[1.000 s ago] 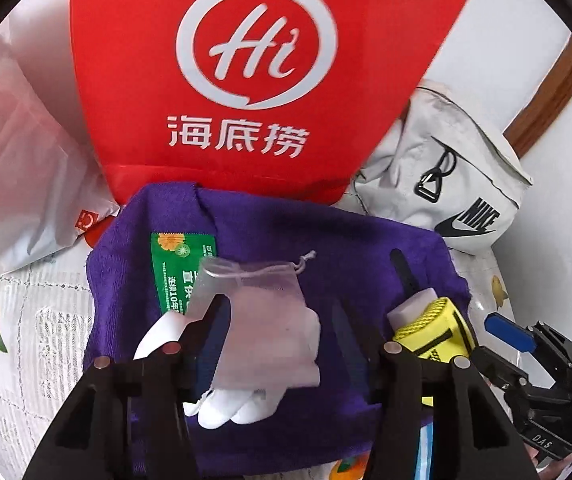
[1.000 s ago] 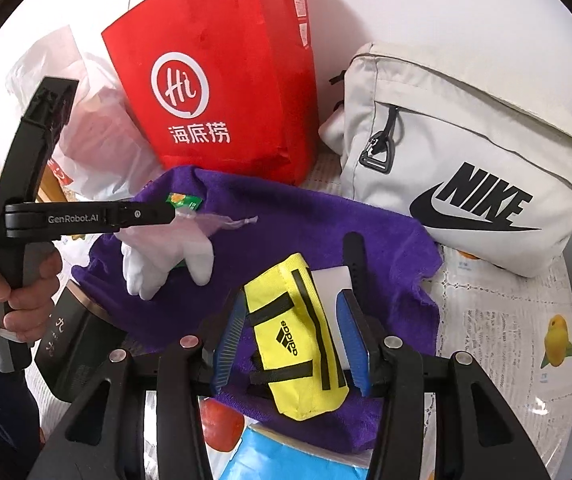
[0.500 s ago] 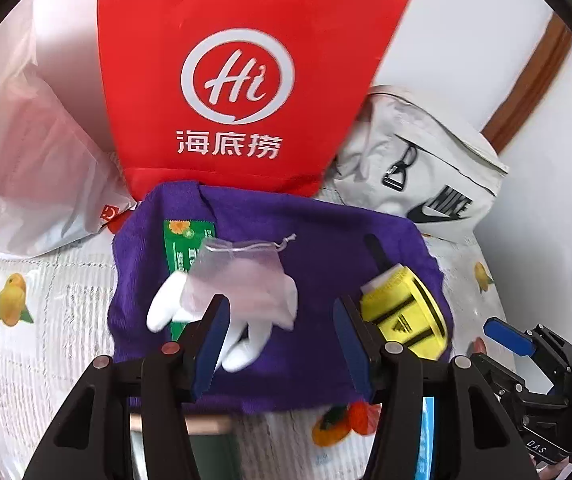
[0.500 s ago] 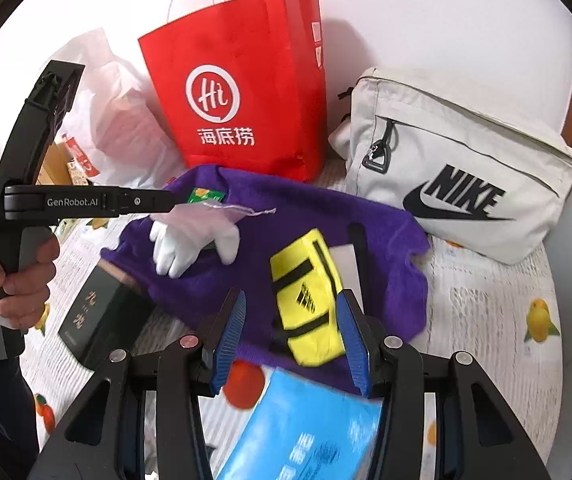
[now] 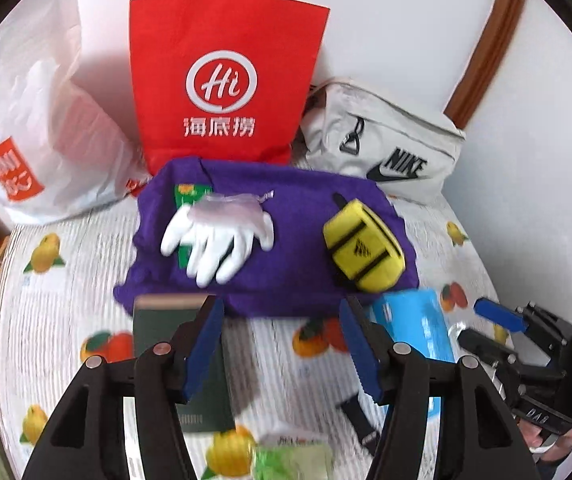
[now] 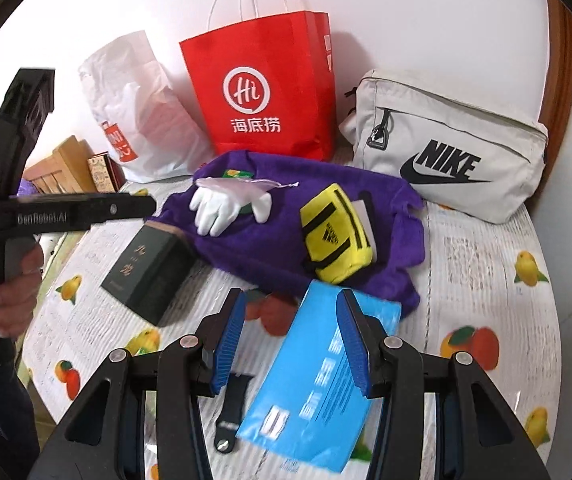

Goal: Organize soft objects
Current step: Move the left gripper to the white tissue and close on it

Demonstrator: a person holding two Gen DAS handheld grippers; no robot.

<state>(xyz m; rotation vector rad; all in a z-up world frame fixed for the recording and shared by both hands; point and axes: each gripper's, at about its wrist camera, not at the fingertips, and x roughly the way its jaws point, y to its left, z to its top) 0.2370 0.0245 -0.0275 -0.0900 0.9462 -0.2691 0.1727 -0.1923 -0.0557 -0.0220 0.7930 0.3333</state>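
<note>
So, progress check: the soft stuff looks mostly gathered already. The purple towel (image 6: 286, 232) is spread near the middle of the fruit-print tablecloth (image 6: 486, 280), and the white glove (image 6: 221, 206) is laid on its left part with a thin mesh drawstring pouch (image 6: 241, 186) draped over it. The yellow pouch (image 6: 336, 236) is parked on the towel's right side, touching it, with something white tucked behind it that can't be identified.

Both tools are empty. The left gripper (image 5: 281, 344) is seen with its jaws opening and nothing caught between them; only the tablecloth and the towel's near edge are framed there. The right gripper (image 6: 290, 344) is held partly spread above the blue packet (image 6: 326, 384), no contact visible, nothing gripped.

What's probably left: the blue packet and a dark green box (image 6: 149, 268) are lying at the towel's near edge, not on it. Whether they count as soft is anyone's guess. A black strap (image 6: 233, 412) is also left loose, nearer still. At the far side, the red paper bag (image 6: 261, 88), white plastic bag (image 6: 137, 112) and grey Nike bag (image 6: 446, 148) are lined up against the wall, so a final stash into one of them could be what's pending.
</note>
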